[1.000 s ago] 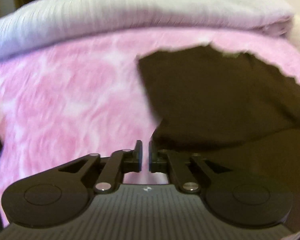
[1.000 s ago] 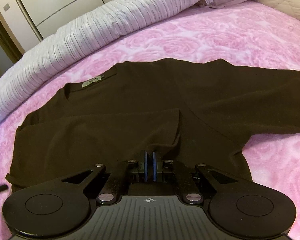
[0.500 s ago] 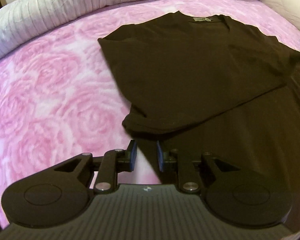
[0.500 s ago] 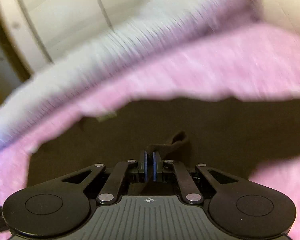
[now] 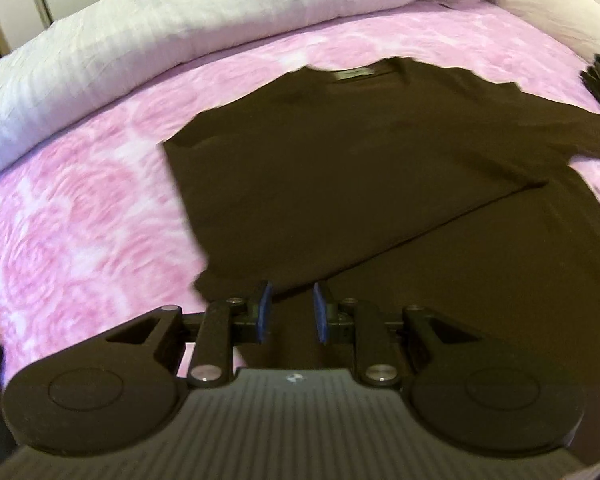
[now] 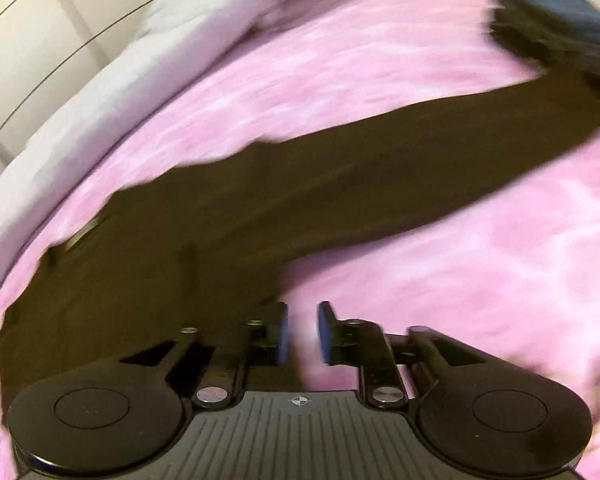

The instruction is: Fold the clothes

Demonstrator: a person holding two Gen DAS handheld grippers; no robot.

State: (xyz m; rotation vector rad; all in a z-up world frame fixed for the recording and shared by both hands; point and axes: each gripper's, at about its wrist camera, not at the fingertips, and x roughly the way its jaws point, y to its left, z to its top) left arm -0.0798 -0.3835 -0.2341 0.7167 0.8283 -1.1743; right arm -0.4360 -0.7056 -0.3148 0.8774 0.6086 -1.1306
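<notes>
A dark brown long-sleeved top (image 5: 360, 184) lies flat on the pink bedspread, collar label at the far side, its left part folded over the body. My left gripper (image 5: 288, 312) hovers over the near edge of that fold; its jaws are opening and nothing sits between the blue pads. In the right wrist view the top (image 6: 228, 216) stretches a long sleeve (image 6: 440, 148) toward the upper right. My right gripper (image 6: 303, 330) is over the pink cover just right of the top's edge; its jaws are opening with nothing between them.
A pink rose-patterned bedspread (image 5: 80, 208) covers the bed. A rolled pale lilac duvet (image 5: 180, 28) lies along the far side. A stack of dark folded clothes (image 6: 560, 28) sits at the far right, by the sleeve's end. White wardrobe doors (image 6: 32, 28) stand behind.
The right gripper let go of the pinch of dark fabric, opened and swung right off the top. The left gripper opened wider and drew back from the fold edge.
</notes>
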